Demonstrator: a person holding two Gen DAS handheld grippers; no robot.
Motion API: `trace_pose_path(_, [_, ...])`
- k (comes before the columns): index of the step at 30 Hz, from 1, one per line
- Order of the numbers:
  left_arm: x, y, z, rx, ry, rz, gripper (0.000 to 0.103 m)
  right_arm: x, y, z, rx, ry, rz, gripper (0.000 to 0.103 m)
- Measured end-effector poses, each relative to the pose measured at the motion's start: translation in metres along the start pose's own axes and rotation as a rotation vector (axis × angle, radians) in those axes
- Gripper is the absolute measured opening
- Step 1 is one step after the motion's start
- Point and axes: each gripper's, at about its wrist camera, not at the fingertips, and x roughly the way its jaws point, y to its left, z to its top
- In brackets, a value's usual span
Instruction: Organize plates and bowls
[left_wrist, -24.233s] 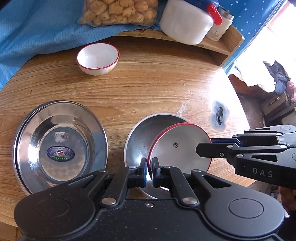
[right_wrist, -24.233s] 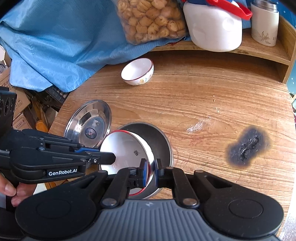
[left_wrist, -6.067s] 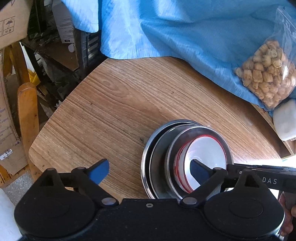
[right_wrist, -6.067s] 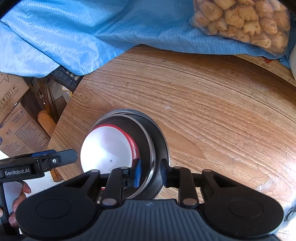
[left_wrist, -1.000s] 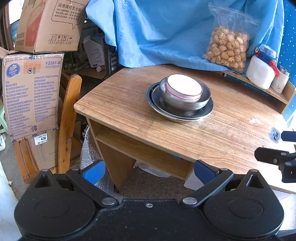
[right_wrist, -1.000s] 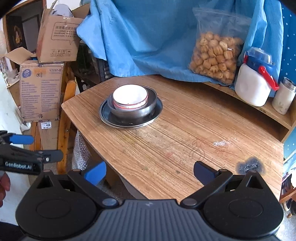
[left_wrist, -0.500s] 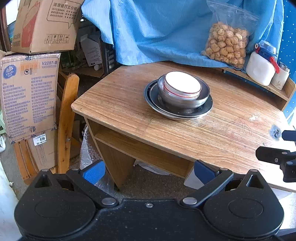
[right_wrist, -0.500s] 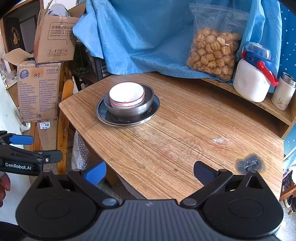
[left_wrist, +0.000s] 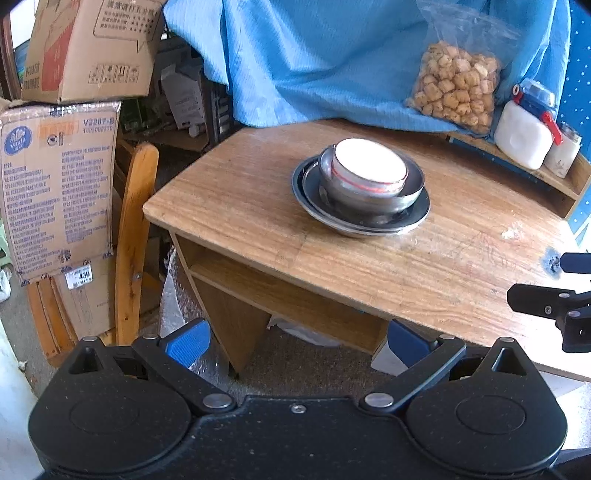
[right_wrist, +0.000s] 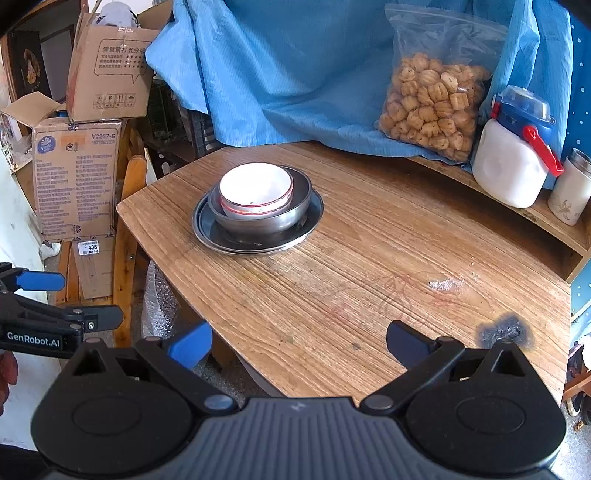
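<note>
Bowls (right_wrist: 255, 192) nested on plates (right_wrist: 258, 236) near table (right_wrist: 369, 295) corner, both jaws spread, well apart.

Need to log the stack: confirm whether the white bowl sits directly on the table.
No, the white bowl sits inside a metal bowl, which rests on metal plates.

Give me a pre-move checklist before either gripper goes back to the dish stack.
1. White bowls nested inside steel bowl: ok.
2. Steel bowl seated on steel plates: ok.
3. Stack fully on the table, away from the edge: ok.
4. Left gripper open, holding nothing: ok.
5. Right gripper open, holding nothing: ok.
6. Number of plates underneath: cannot tell.
</note>
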Motion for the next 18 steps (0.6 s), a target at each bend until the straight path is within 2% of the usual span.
trace_pose_path(4, [0.0047, 0.0023, 0.0010, -0.009, 0.026, 0.007, 0.102, 0.0005, -0.0006, 0.0007, 0.001, 0.003, -0.010, 0.103])
trace_pose_path(18, [0.0038, 0.0020, 0.0041, -0.025, 0.014, -0.012, 0.102, 0.0048, -0.0036, 0.0009, -0.001, 0.018, -0.008, 0.103])
